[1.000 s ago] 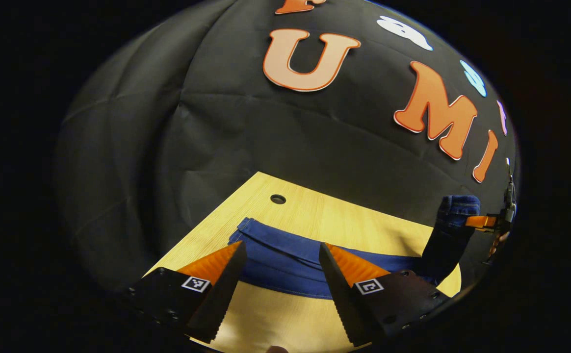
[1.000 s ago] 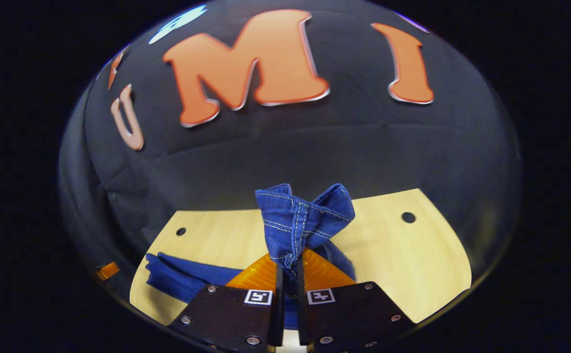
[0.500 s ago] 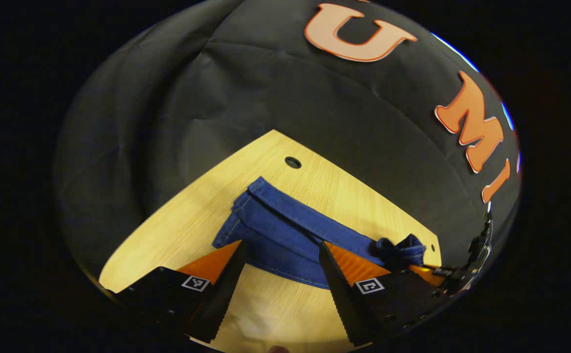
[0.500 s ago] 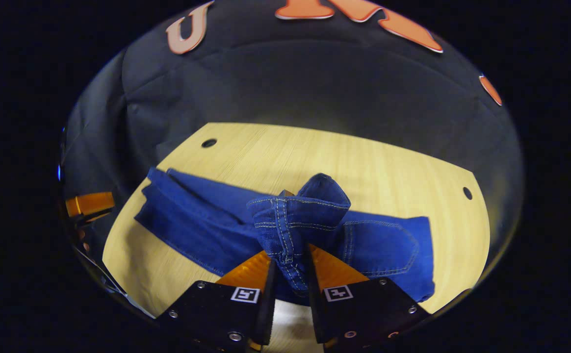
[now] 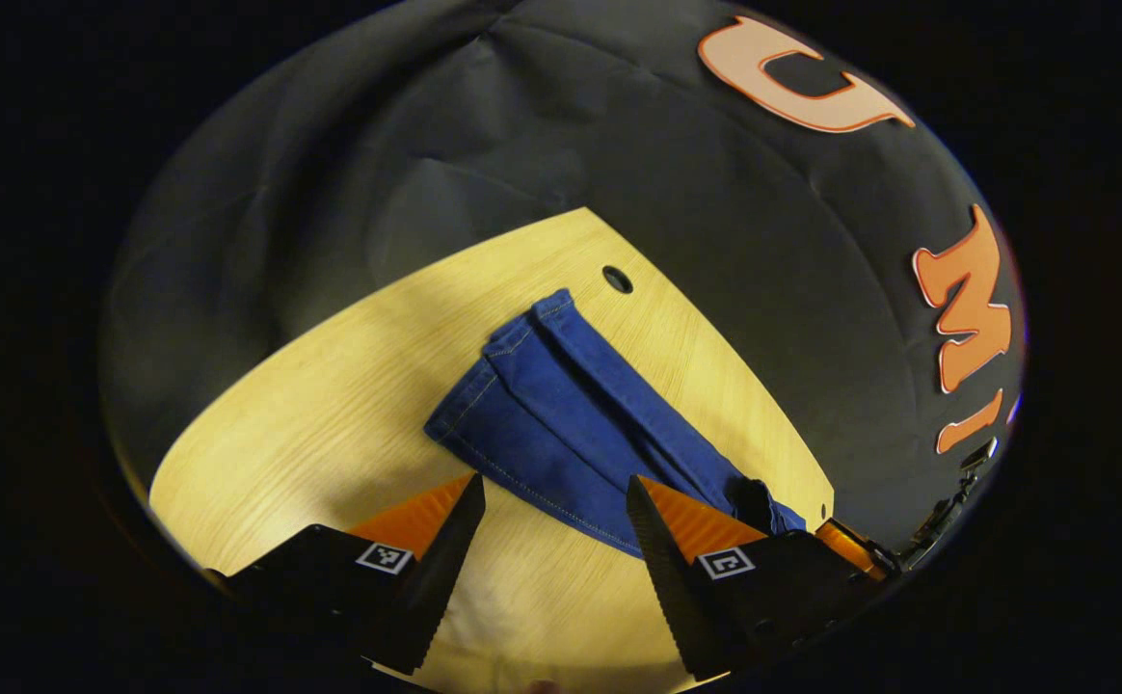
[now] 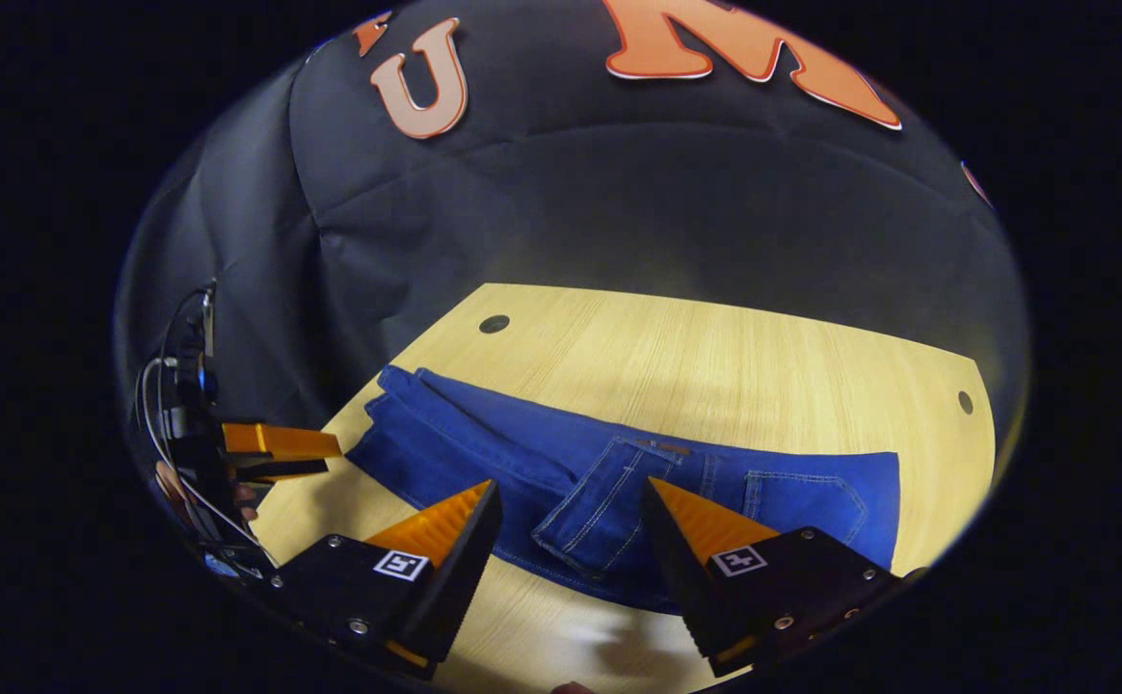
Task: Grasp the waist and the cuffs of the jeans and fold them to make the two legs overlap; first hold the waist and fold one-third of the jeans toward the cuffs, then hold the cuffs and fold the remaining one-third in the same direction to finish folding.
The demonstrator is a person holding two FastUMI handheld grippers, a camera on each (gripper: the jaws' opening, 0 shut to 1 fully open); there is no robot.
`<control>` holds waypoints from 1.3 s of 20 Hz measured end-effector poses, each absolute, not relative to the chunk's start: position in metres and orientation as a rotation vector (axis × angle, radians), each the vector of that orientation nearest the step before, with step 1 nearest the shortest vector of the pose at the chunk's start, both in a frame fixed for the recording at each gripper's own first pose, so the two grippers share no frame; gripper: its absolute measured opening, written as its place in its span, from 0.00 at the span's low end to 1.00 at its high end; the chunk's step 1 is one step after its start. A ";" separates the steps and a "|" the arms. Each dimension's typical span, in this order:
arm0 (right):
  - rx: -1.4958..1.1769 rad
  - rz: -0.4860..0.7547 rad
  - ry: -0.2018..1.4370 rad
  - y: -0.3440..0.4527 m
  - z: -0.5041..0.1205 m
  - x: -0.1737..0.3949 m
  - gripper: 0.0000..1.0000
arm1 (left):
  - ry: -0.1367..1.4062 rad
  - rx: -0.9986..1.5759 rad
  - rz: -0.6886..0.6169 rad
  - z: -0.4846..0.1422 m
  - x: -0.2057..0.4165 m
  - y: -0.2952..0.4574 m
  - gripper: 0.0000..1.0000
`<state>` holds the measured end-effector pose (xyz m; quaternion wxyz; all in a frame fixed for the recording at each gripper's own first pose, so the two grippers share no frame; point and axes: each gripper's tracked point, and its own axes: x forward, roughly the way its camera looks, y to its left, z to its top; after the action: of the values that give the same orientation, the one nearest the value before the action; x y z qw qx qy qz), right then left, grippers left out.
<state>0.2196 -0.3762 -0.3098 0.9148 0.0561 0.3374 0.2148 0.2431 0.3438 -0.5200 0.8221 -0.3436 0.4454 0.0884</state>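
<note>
The blue jeans lie flat on the wooden table, legs overlapped. The waist end is folded over onto the legs, and a back pocket faces up. My right gripper hovers open just in front of the folded part, with nothing between its fingers. In the left gripper view the cuff end of the jeans stretches away from my open left gripper, which holds nothing. The left gripper also shows at the left of the right gripper view, beside the cuffs. A finger of the right gripper peeks in at the lower right.
The table has small round holes near its corners. Black cloth wall stands right behind the table's far edge. Bare wood lies in front of and behind the jeans. Cables hang by the left gripper.
The right gripper lowered the waist onto the legs, let go and opened, then drew back. The left gripper stayed open and turned, so the cuffs now lie more diagonally ahead.
</note>
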 end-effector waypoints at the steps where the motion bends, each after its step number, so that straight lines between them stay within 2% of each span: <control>1: 0.110 0.423 0.666 -0.386 -0.300 0.222 0.92 | 0.972 -0.771 0.188 -0.527 0.241 0.341 0.92; 3: 0.104 0.387 0.613 -0.407 -0.277 0.229 0.92 | 0.998 -0.882 0.214 -0.540 0.243 0.338 0.92; 5: 0.108 0.345 0.572 -0.433 -0.258 0.233 0.92 | 1.030 -0.955 0.257 -0.559 0.239 0.339 0.96; 6: 0.117 0.326 0.557 -0.446 -0.250 0.235 0.92 | 0.986 -0.997 0.270 -0.560 0.245 0.343 0.96; 7: 0.125 0.302 0.541 -0.458 -0.243 0.236 0.92 | 0.974 -1.042 0.282 -0.557 0.246 0.348 0.87; 11: 0.147 0.222 0.489 -0.503 -0.215 0.239 0.92 | 0.950 -1.194 0.318 -0.559 0.270 0.360 0.87; 18: 0.177 0.141 0.444 -0.542 -0.194 0.228 0.92 | 1.032 -1.134 0.308 -0.562 0.310 0.352 0.87; 21: 0.158 0.133 0.445 -0.550 -0.191 0.222 0.92 | 1.067 -1.112 0.288 -0.569 0.325 0.343 0.91; 22: 0.153 0.129 0.445 -0.553 -0.190 0.221 0.92 | 1.090 -1.092 0.307 -0.575 0.323 0.344 0.85; 25: 0.147 0.110 0.448 -0.565 -0.189 0.217 0.92 | 1.101 -1.102 0.289 -0.579 0.329 0.338 0.34; 26: 0.153 0.117 0.450 -0.565 -0.189 0.215 0.92 | 1.097 -1.113 0.285 -0.579 0.330 0.335 0.35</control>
<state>0.2149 -0.5652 -0.1894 0.9701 0.0758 0.2230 0.0581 0.3305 0.3349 -0.5793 0.7008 -0.4996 0.4928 0.1281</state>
